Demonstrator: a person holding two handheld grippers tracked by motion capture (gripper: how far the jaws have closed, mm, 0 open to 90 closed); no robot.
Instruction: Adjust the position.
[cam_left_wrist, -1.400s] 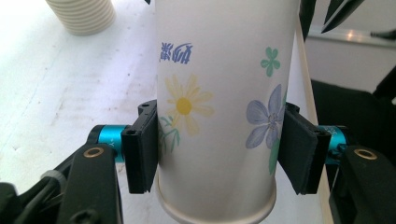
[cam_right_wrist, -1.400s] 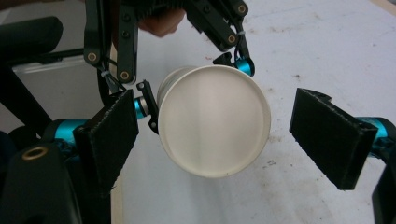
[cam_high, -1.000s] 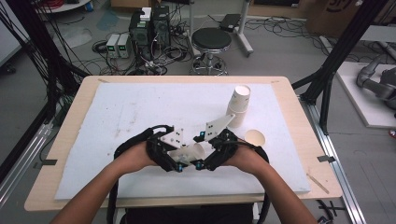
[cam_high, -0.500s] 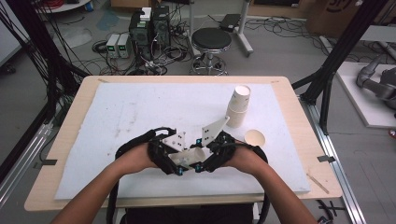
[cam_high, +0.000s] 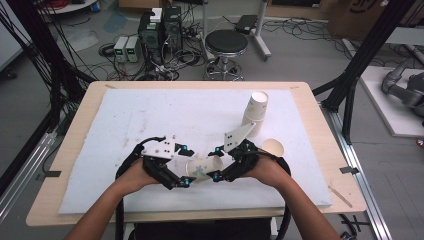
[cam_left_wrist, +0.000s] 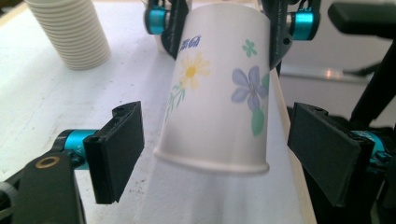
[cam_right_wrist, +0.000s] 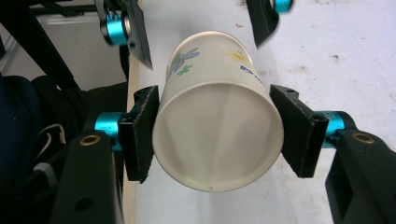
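Nearest the person, the two hands met low over the front of the counter (cam_high: 75, 165), and between them hung a flowered paper cup (cam_high: 202, 168), lying on its side above the white mat. The right claw (cam_high: 216, 176) was clenched on that cup: in the right gripper view its pads pressed both sides of the cup's body (cam_right_wrist: 217, 121), mouth toward the camera. A second ago that claw had been spread; it had since closed onto the cup. The left claw (cam_high: 186, 180) had gone the other way: its jaws had just been opening, and in the left gripper view they stood released on either side of the cup's wall (cam_left_wrist: 219, 93), with clear gaps and no contact. Judged from this, the cup had been handed from left to right, and the left claw was free to draw back. Farther out, to the right, a single cup (cam_high: 273, 147) sat mouth up near the mat's right side, and beyond it stood the inverted stack of cups (cam_high: 255, 112), the likely source or goal. The counter's front edge ran close under the wrists, so there was little room to pull back; the mat's middle and left lay open for moving. Past the counter's far edge stood a black stool (cam_high: 226, 42) on the floor.
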